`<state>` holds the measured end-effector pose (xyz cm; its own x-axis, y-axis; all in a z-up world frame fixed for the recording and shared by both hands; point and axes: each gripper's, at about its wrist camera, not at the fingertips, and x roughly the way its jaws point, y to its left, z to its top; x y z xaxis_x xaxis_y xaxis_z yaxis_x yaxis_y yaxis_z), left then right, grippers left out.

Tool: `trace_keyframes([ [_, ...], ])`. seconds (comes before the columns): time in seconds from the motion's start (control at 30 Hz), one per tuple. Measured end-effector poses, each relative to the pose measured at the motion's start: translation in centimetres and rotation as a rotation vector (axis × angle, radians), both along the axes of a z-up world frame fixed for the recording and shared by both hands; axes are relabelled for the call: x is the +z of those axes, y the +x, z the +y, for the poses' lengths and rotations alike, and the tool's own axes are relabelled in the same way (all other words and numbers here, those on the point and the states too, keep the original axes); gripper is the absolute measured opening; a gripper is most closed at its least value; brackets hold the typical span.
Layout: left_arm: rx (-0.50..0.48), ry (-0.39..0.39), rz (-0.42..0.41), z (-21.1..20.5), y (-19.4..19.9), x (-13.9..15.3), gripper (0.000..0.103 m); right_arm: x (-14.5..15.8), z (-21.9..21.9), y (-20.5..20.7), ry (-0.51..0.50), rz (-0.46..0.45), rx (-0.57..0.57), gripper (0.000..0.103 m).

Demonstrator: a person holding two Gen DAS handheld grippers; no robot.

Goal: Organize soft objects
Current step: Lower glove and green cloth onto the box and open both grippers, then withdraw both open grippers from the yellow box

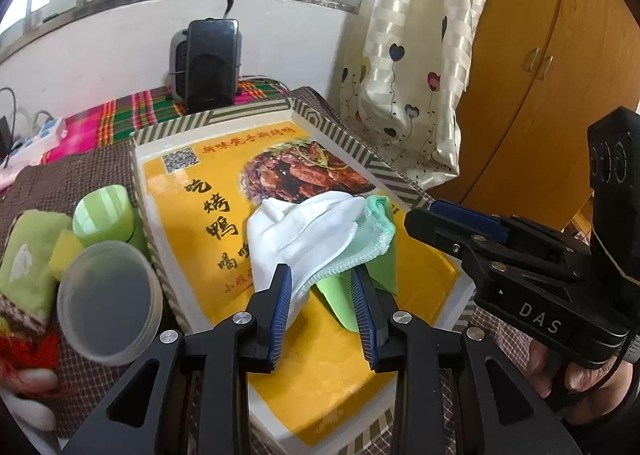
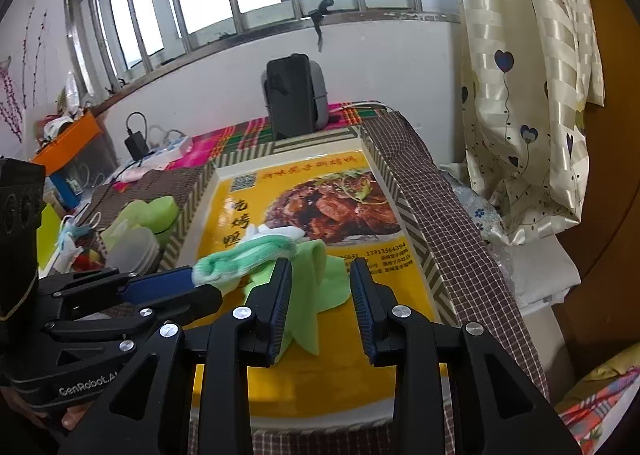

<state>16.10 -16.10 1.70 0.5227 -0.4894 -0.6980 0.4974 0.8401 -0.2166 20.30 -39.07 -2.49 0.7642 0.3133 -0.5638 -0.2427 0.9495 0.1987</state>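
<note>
A tray (image 1: 404,191) lies on the table, and a bundle of cloths (image 1: 320,231) rests in it near the middle. The left gripper (image 1: 322,303) straddles the bundle's near end; the right gripper (image 2: 320,295) stands over a flat cloth (image 2: 316,275) just beside the bundle. Left of the tray sit a cup (image 1: 105,215) and, nearer, a lidded tub (image 1: 108,287), with a sponge (image 1: 66,251) and what may be a folded towel (image 1: 28,255) further left. Behind the tray a phone on a stand (image 1: 210,63) faces forward against the wall.

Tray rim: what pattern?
Olive-and-white stripes in angled blocks; clearest in the left wrist view.
</note>
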Motion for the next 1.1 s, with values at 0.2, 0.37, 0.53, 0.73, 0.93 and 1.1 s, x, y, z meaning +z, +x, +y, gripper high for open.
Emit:
trace_keyframes([
  [0.2,0.002,-0.02,-0.013,0.8,-1.4,0.7,0.029,-0.2,0.3,-0.7,0.027,0.008,0.024,0.032],
  [0.37,0.017,-0.019,-0.015,1.3,-2.0,0.8,0.029,0.0,0.2,-1.4,0.049,0.0,0.036,0.032],
  [0.53,0.032,-0.02,-0.007,2.1,-2.8,0.6,0.029,-1.0,2.0,-0.9,0.018,0.025,0.086,0.025],
  [0.73,0.051,-0.02,-0.004,3.1,-3.4,0.5,0.029,-3.5,3.3,2.1,-0.024,0.129,0.084,0.021],
  [0.93,0.086,-0.023,-0.007,4.3,-3.6,0.7,0.029,-3.7,3.6,3.9,-0.017,0.134,0.065,0.021],
  [1.1,0.111,-0.02,-0.012,5.4,-4.3,0.8,0.029,-2.6,3.0,2.8,-0.011,0.102,0.05,0.022],
])
